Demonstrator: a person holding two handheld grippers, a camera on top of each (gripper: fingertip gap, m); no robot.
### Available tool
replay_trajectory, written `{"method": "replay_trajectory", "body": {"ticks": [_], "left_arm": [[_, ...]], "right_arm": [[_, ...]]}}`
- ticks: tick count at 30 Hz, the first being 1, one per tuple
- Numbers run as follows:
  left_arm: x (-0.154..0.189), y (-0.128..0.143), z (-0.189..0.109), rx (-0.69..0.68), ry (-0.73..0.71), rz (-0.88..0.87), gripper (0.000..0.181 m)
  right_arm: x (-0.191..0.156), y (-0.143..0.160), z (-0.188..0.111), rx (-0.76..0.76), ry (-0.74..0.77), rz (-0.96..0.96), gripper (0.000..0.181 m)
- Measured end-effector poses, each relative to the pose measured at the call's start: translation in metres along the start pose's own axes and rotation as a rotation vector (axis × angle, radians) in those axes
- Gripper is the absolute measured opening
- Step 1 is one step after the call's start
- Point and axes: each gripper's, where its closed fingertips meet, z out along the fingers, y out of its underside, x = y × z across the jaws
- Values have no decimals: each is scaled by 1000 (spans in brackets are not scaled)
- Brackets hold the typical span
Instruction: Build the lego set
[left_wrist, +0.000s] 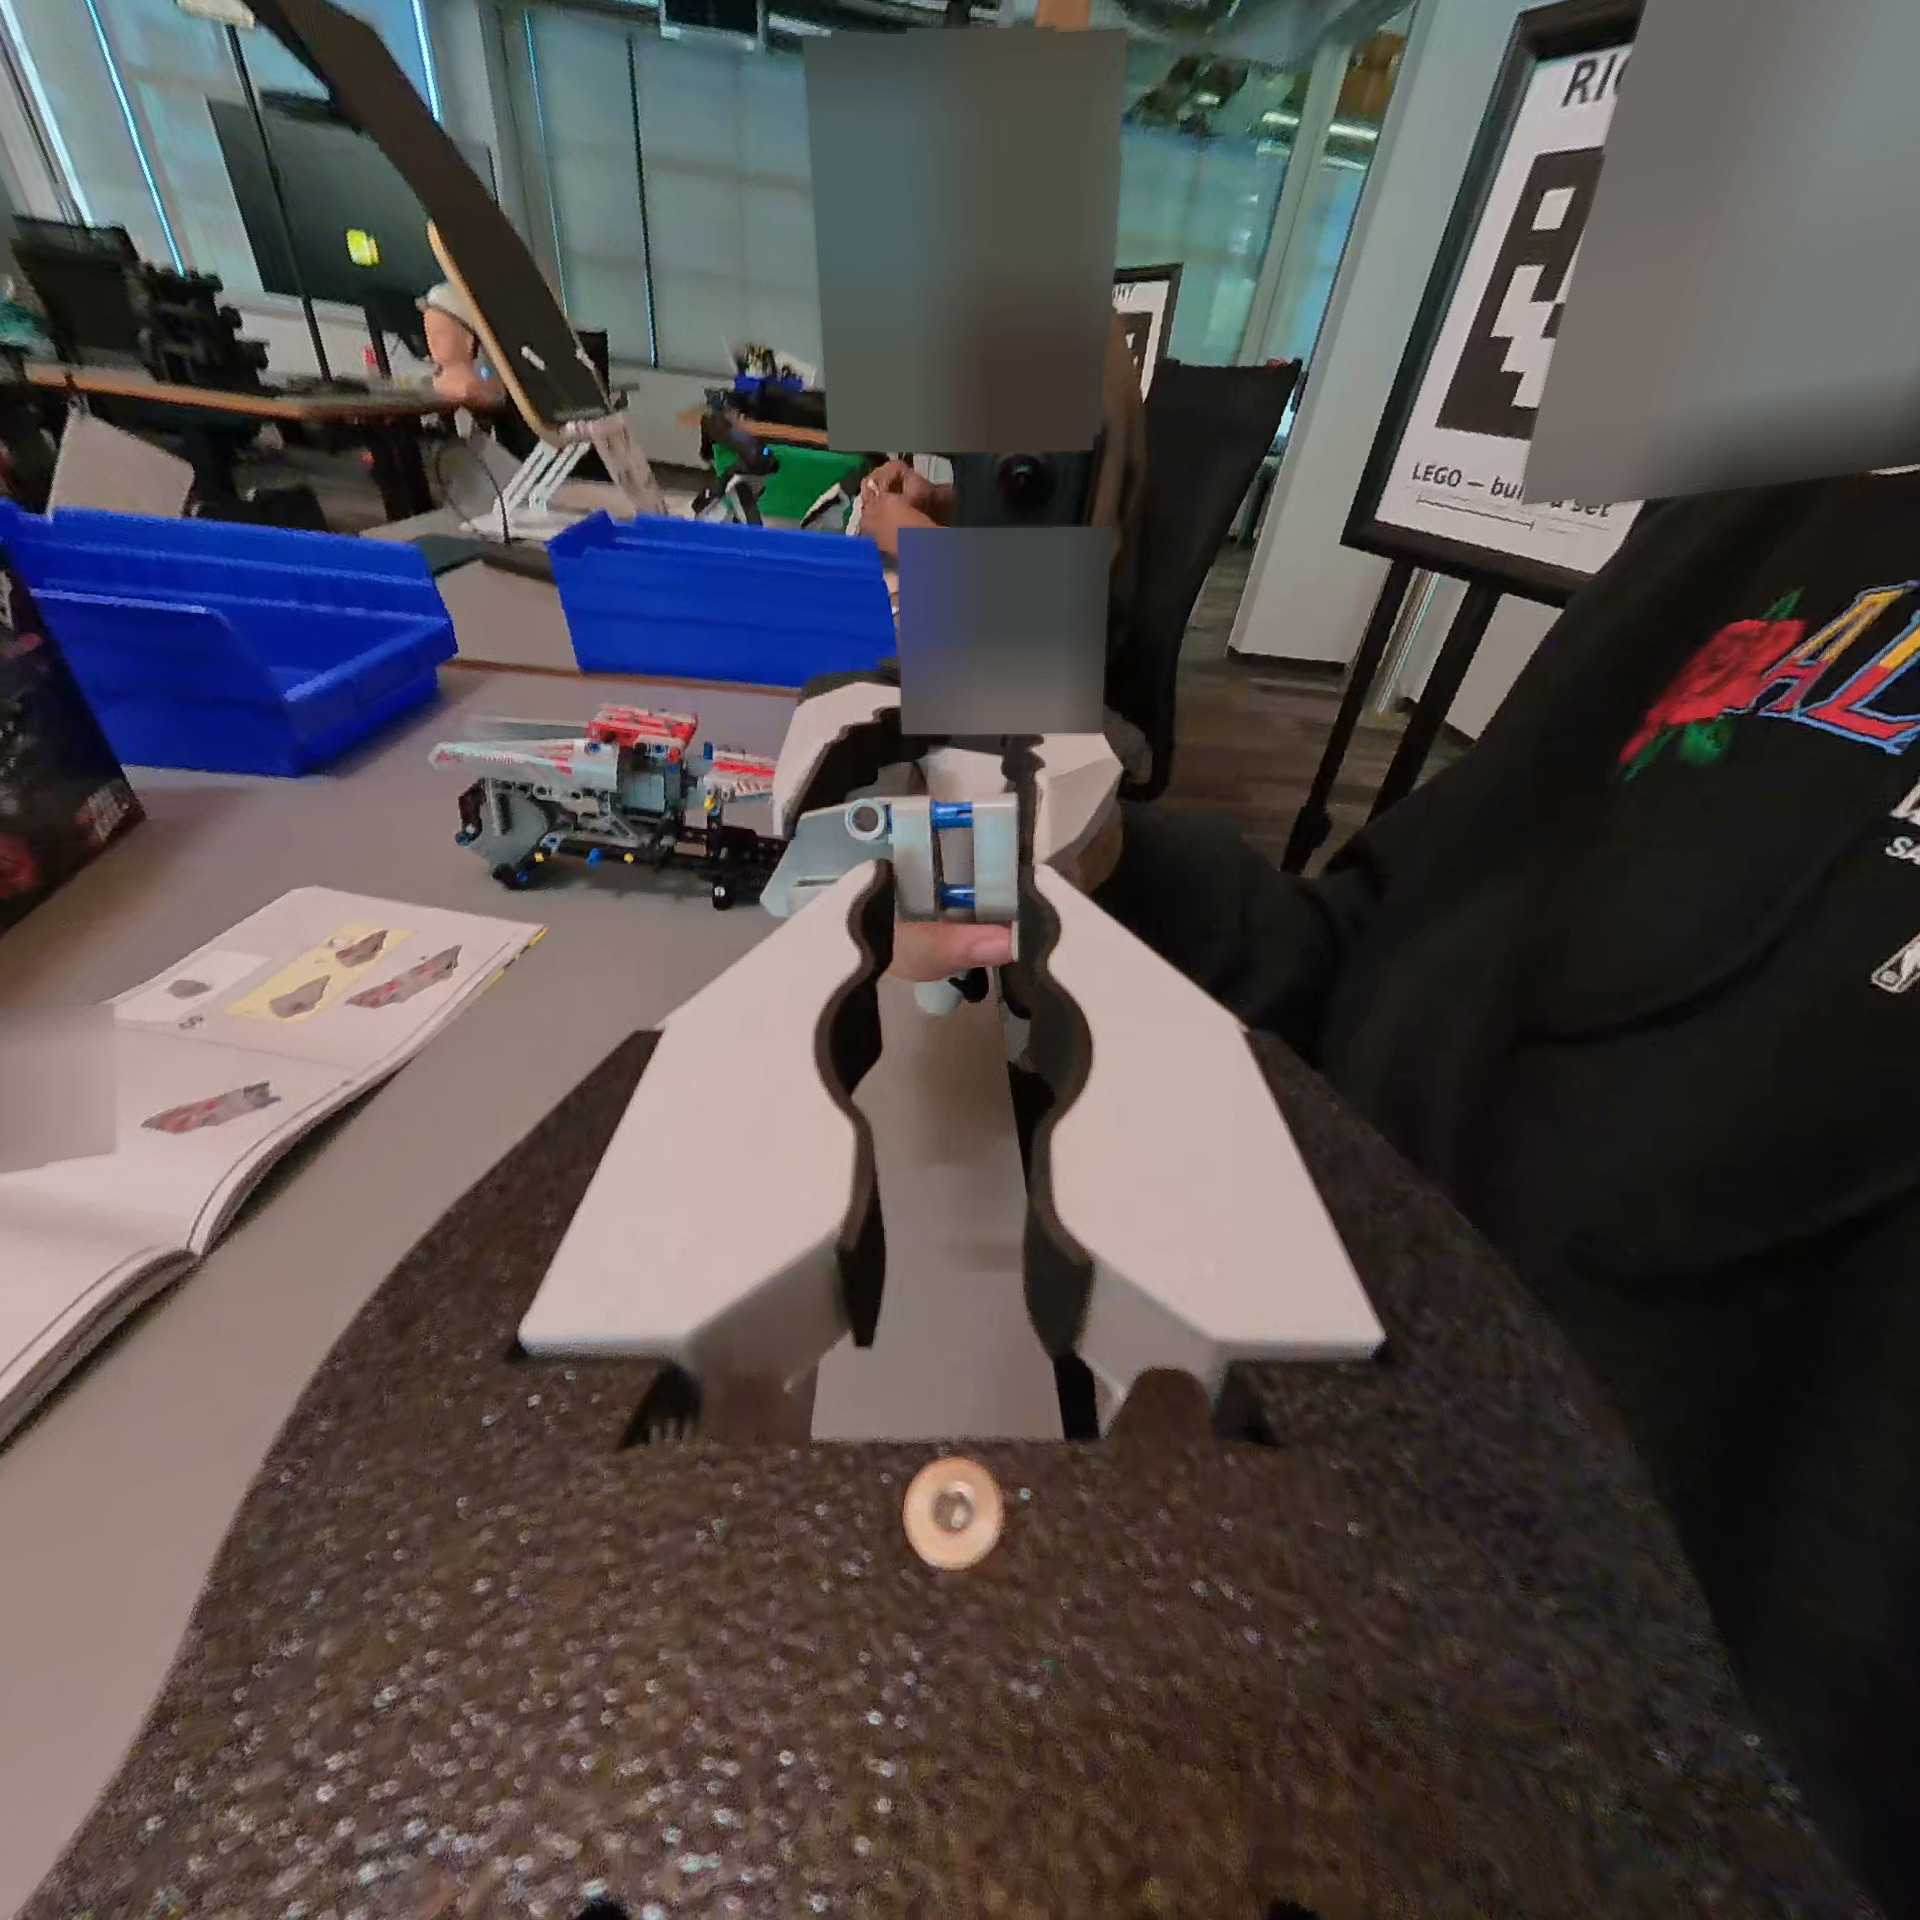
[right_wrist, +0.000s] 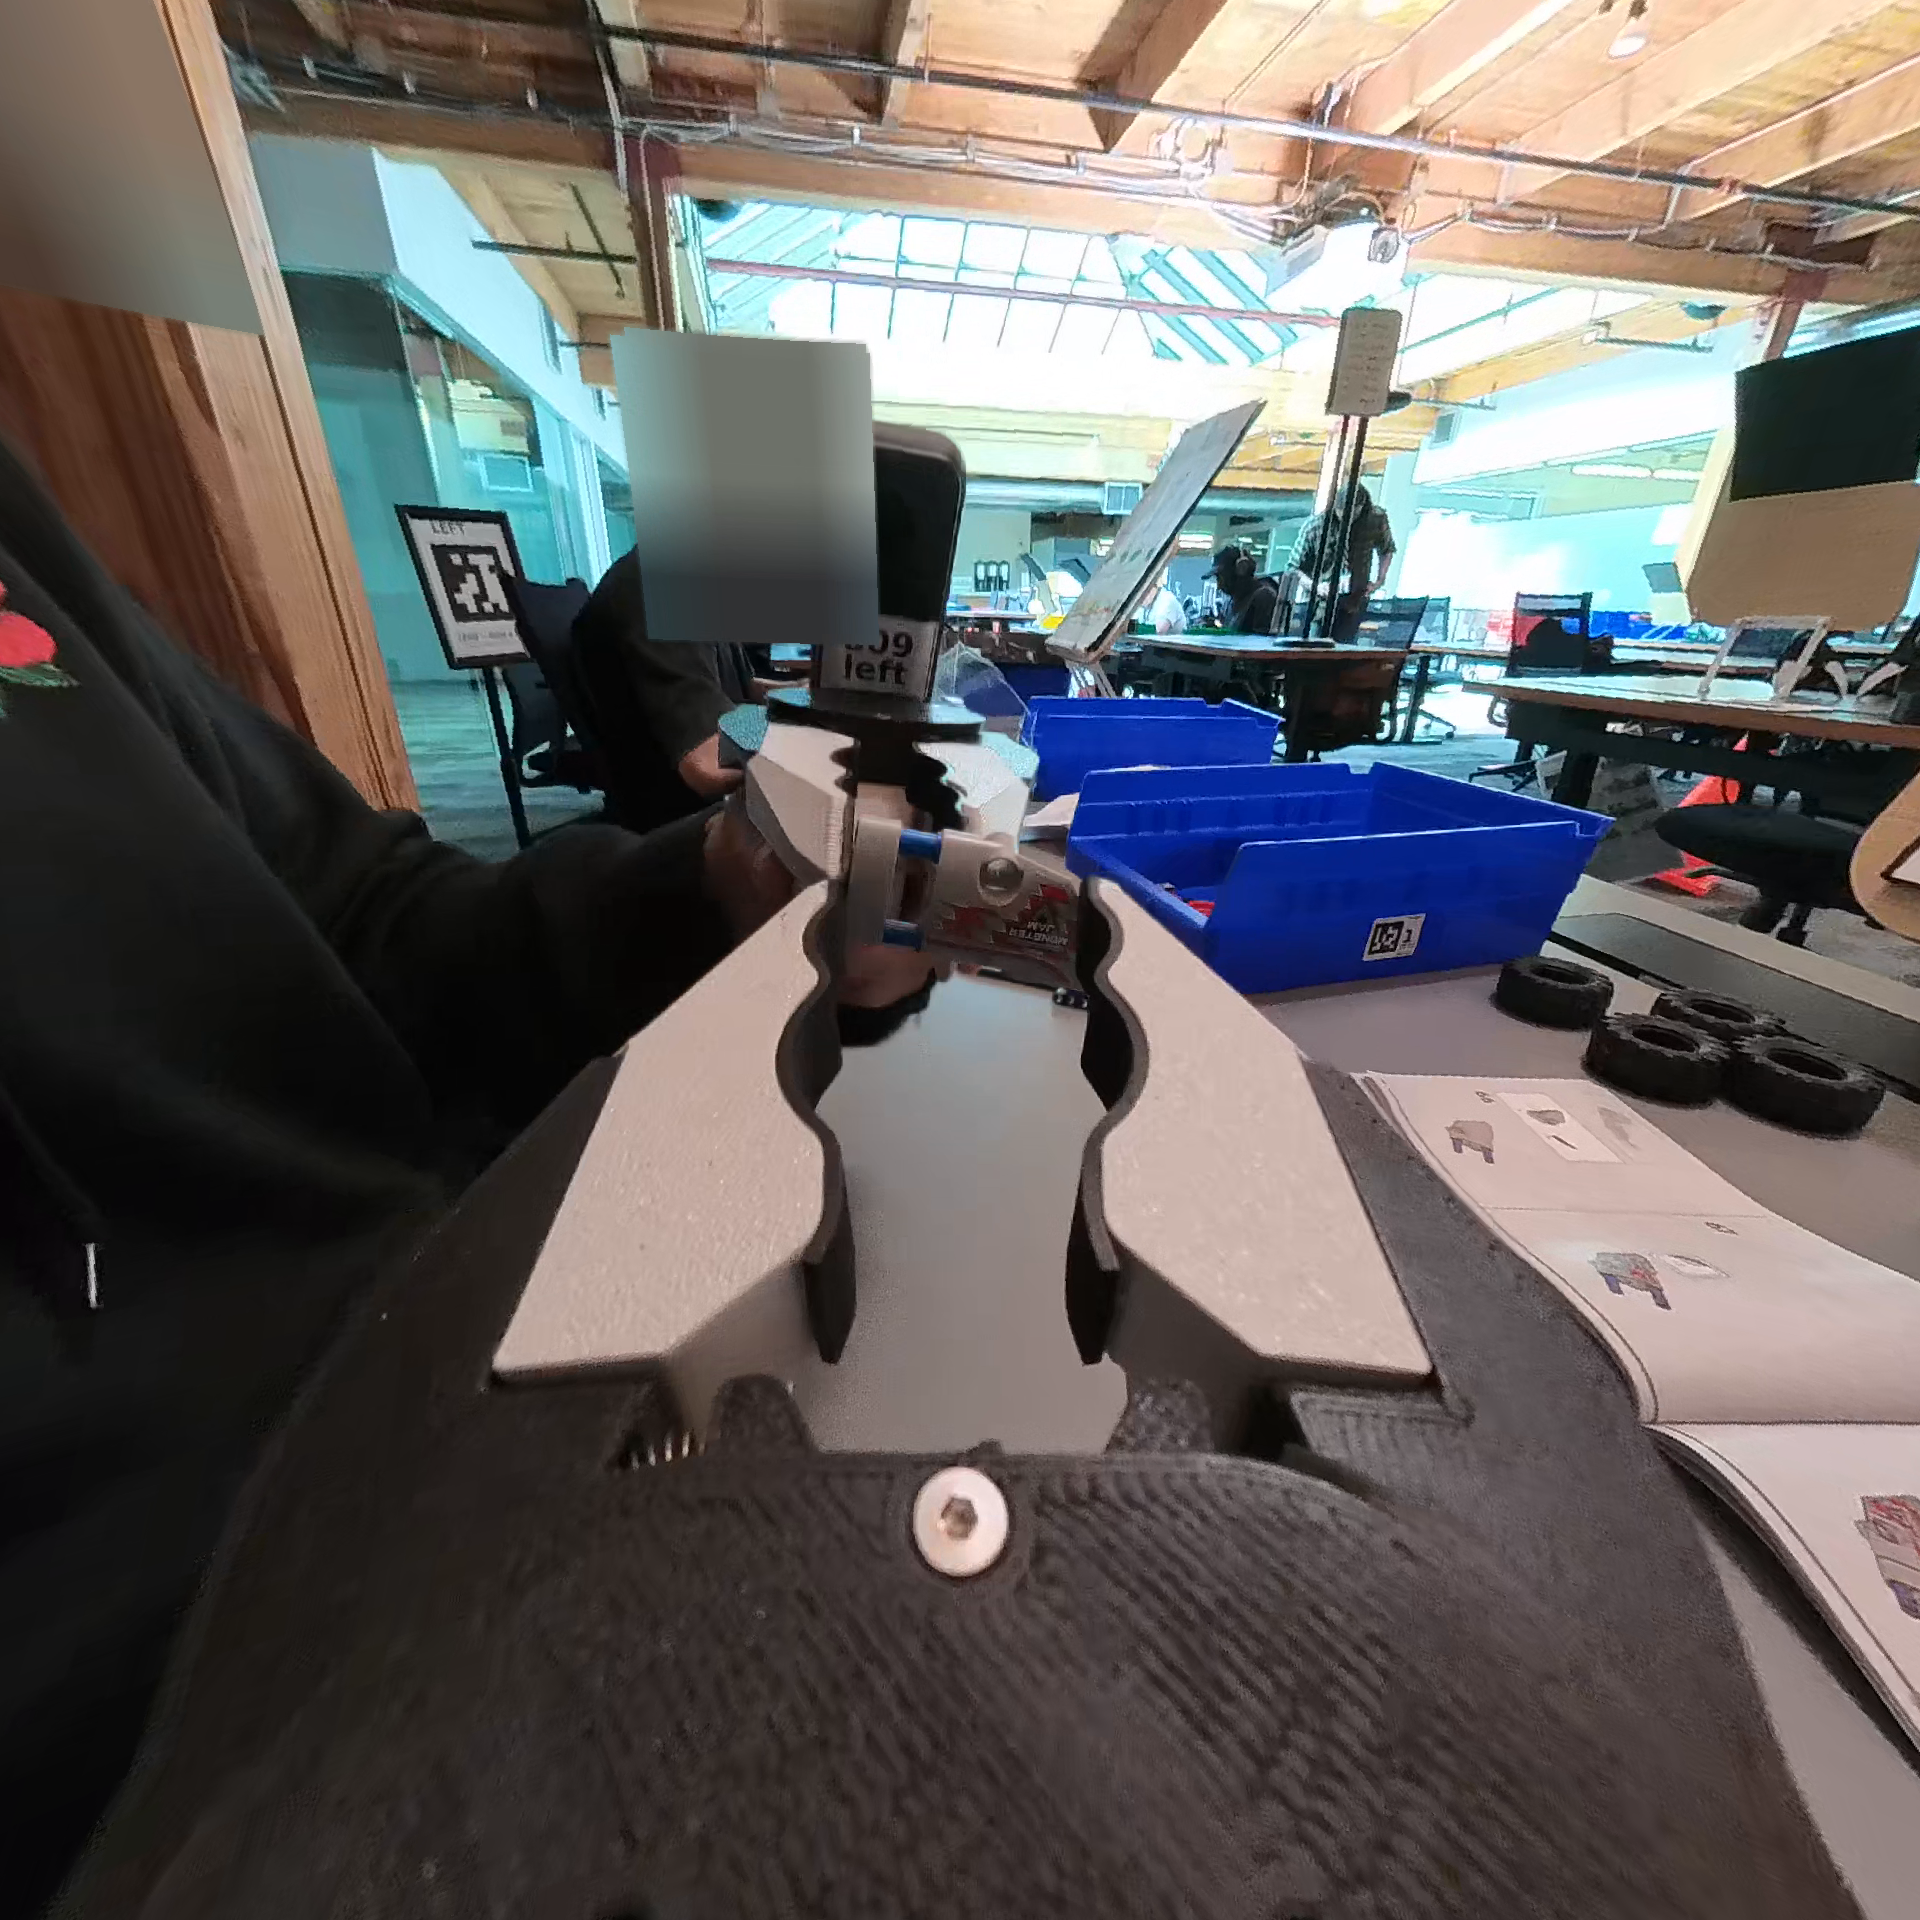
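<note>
both grippers, left (left_wrist: 951, 894) and right (right_wrist: 951, 914), pinch one small grey lego piece (left_wrist: 951, 857) between them in mid-air, apparently to press its halves together.

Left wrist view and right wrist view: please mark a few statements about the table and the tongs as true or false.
1. The instruction booklet lies open on the table. True.
2. The black tyres are mounted on the half-built model. False: they lie loose on the table near the booklet, and the half-built model stands without them.
3. The left tongs are closed on a small grey piece with blue pins. True.
4. The bins behind the model are red. False: these are blue bins.
</note>
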Motion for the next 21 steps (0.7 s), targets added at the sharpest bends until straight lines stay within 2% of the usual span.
{"method": "replay_trajectory", "body": {"ticks": [5, 17, 21], "left_arm": [[-4, 9, -6, 9, -14, -50, 21], [-29, 35, -15, 200, 33, -237, 21], [-35, 41, -14, 177, 45, -251, 21]], "right_arm": [[2, 10, 5, -27, -7, 33, 43], [24, 43, 12, -66, 87, 201, 42], [29, 49, 10, -47, 119, 233, 42]]}}
